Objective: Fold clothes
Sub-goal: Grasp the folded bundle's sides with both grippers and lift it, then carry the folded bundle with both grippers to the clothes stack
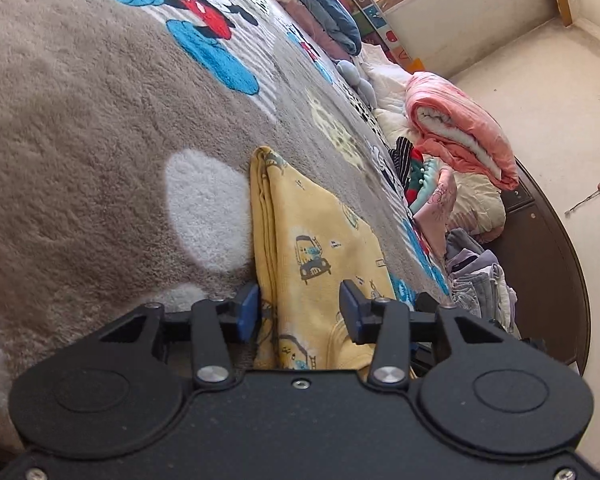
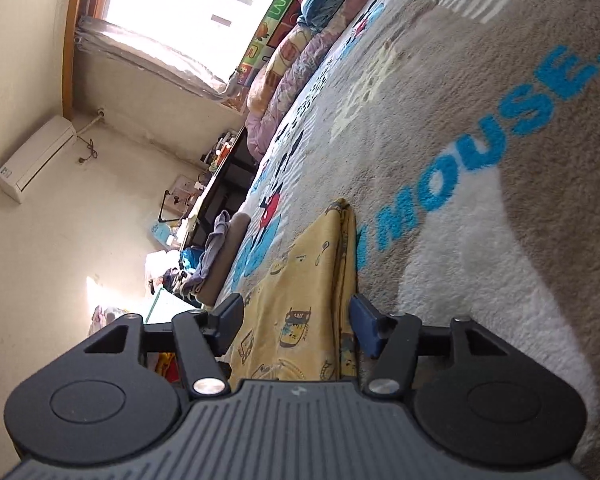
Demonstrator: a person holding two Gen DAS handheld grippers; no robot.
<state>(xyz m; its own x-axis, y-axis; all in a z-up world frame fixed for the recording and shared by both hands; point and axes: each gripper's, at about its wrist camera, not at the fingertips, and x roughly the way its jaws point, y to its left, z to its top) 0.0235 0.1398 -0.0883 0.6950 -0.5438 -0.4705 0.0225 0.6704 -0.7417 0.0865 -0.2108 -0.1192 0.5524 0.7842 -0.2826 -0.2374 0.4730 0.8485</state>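
Yellow printed-cotton garment (image 1: 308, 248), already doubled, lying on fleece blanket (image 1: 80, 140); soft, light, limp. Left gripper (image 1: 298, 312) and right gripper (image 2: 296, 322): fingers parted, straddling garment's near edge, gripping nothing. Best hold: layered folded edge.

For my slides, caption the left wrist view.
Open left gripper straddles a folded yellow garment on a Mickey Mouse blanket.

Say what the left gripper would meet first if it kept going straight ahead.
Probably the yellow garment: it lies between the open fingers of the left gripper, stretching ahead over the Mickey blanket. Depth is unclear.
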